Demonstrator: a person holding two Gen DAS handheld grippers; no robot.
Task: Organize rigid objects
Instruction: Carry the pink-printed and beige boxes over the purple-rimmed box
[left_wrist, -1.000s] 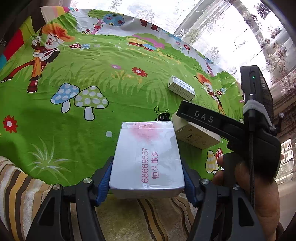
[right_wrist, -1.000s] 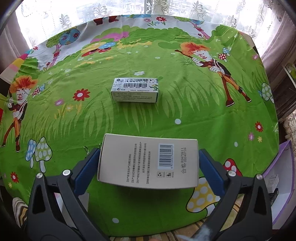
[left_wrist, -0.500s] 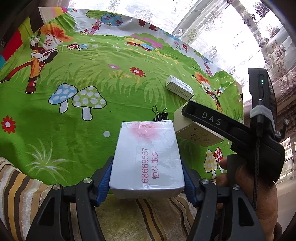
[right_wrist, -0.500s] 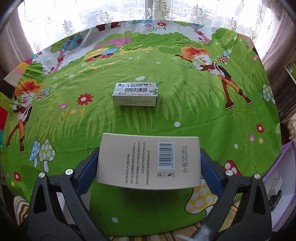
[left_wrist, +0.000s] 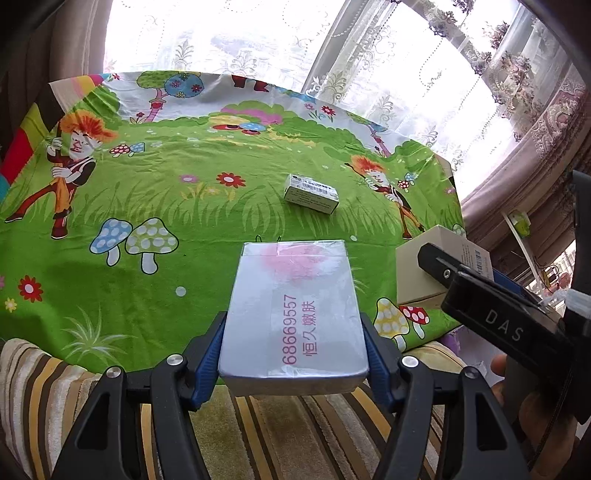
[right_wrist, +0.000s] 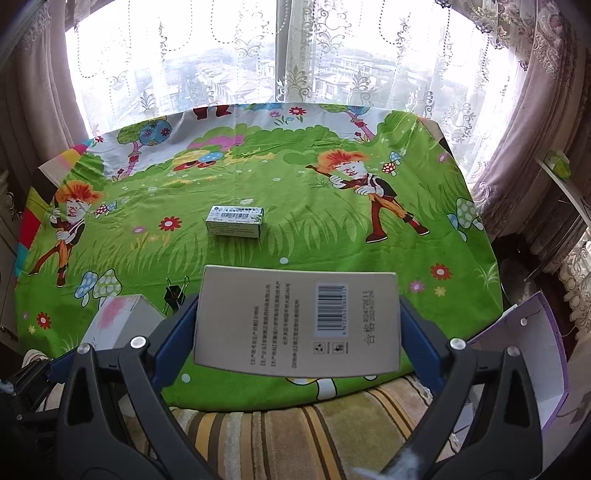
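Note:
My left gripper (left_wrist: 293, 354) is shut on a silver box (left_wrist: 293, 314) with pink print, held above the near edge of the table. The right gripper (right_wrist: 297, 325) is shut on a beige box (right_wrist: 295, 321) with a barcode, also lifted over the near edge. In the left wrist view the beige box (left_wrist: 424, 273) shows at the right, behind the right gripper's black body. In the right wrist view the silver box (right_wrist: 122, 321) shows at the lower left. A small white and green box (right_wrist: 235, 220) (left_wrist: 311, 193) lies on the tablecloth mid-table.
A green cartoon tablecloth (right_wrist: 332, 229) covers the table. A black binder clip (right_wrist: 173, 293) lies near the front edge. A purple open box (right_wrist: 532, 350) stands off the table's right side. A striped cushion (right_wrist: 295, 435) lies below. Curtains and a window are behind.
Both grippers have risen and pulled back from the table with their boxes; the tablecloth and small box look farther away. The binder clip, earlier beside the boxes, stays on the table.

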